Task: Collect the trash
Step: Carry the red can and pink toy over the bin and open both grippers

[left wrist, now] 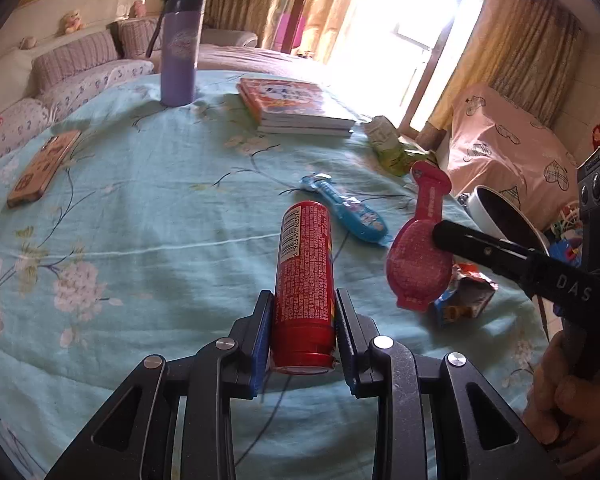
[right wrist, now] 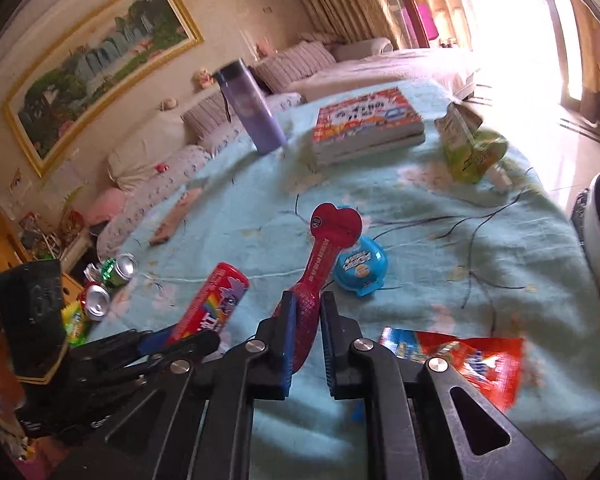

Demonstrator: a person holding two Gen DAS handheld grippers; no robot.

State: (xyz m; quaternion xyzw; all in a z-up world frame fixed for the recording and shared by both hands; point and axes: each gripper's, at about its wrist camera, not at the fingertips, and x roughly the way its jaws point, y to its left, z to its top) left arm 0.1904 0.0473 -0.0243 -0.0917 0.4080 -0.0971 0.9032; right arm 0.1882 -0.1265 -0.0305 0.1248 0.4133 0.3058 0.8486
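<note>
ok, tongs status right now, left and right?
Left tongs: closed on the red candy tube.
Right tongs: closed on the red heart-topped candy packet, lifted off the blanket.

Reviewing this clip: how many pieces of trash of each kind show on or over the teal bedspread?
Red cylindrical snack tubes: 1
Spoon-shaped candy packets: 2, red, blue
Crushed green drink cartons: 1
Crumpled red snack bags: 1
Crushed metal cans: 2
Total: 7
</note>
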